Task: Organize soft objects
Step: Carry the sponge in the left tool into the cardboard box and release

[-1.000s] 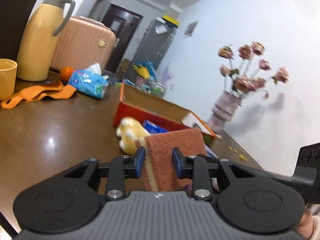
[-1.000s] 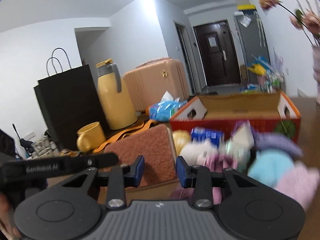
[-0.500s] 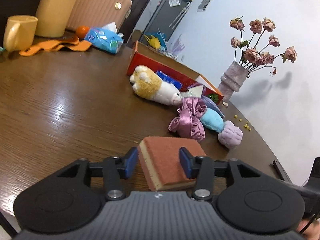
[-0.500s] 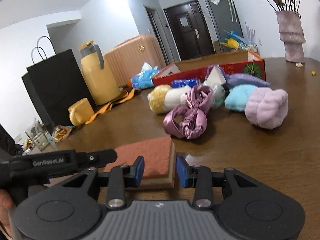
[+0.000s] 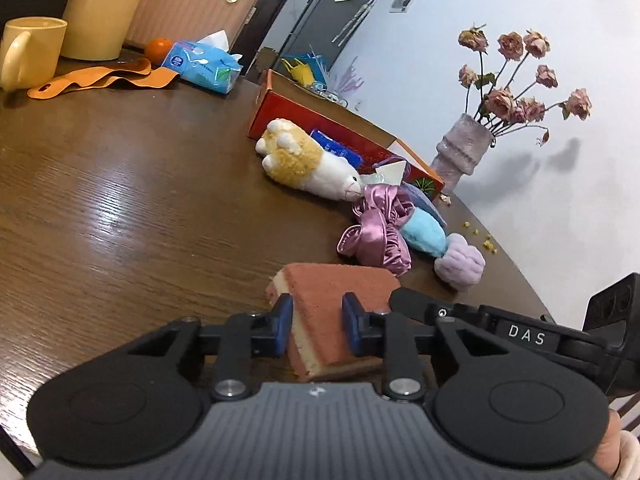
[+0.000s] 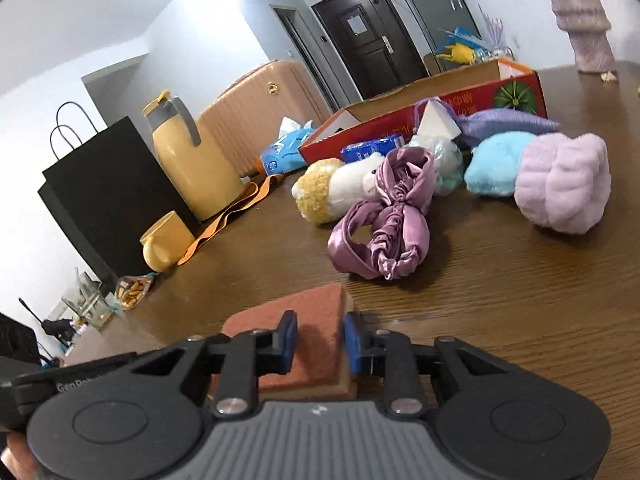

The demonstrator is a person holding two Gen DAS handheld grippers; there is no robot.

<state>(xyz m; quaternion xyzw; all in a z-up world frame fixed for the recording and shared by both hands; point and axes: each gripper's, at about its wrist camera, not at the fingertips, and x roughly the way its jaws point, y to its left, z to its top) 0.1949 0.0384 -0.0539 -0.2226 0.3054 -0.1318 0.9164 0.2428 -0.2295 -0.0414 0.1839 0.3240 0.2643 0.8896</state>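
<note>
Pinching the scouring sponge (image 5: 332,312) on the wooden table (image 5: 120,208) with both left gripper (image 5: 316,330) and right gripper (image 6: 318,342), jaws just closing, I reckon it's light, squishy, best held mid-edge.

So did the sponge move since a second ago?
Yes. The sponge has come down: it was up in front of the red box before, and now sits low at the wooden table, between both closing jaws.
</note>
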